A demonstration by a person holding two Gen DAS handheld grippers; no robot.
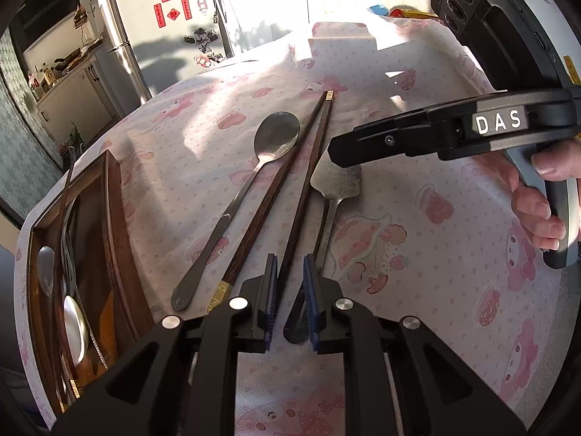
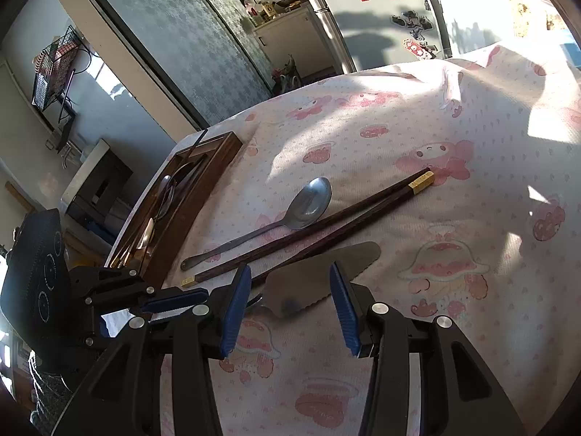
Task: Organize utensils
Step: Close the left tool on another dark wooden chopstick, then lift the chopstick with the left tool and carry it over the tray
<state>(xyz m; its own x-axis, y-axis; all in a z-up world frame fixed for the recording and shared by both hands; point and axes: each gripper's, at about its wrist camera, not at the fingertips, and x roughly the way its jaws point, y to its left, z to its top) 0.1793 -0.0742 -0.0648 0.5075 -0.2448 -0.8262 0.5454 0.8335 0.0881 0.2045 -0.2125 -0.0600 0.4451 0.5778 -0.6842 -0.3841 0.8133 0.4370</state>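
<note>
A metal spoon (image 1: 254, 170), a pair of dark wooden chopsticks (image 1: 276, 196) and a metal cake server (image 1: 336, 181) lie side by side on the pink-patterned tablecloth. My left gripper (image 1: 290, 290) is nearly shut, its blue pads either side of one chopstick's lower end and the server's handle (image 1: 296, 321); I cannot tell if it grips. My right gripper (image 2: 290, 305) is open, its pads straddling the server's blade (image 2: 319, 272); it also shows in the left wrist view (image 1: 337, 152). The spoon (image 2: 290, 218) and chopsticks (image 2: 326, 229) lie beyond.
A dark wooden tray (image 1: 112, 218) at the table's left edge holds several spoons and utensils; it also shows in the right wrist view (image 2: 203, 185). A fridge (image 1: 163, 18) and kitchen counter stand beyond the table. Jars stand at the far edge.
</note>
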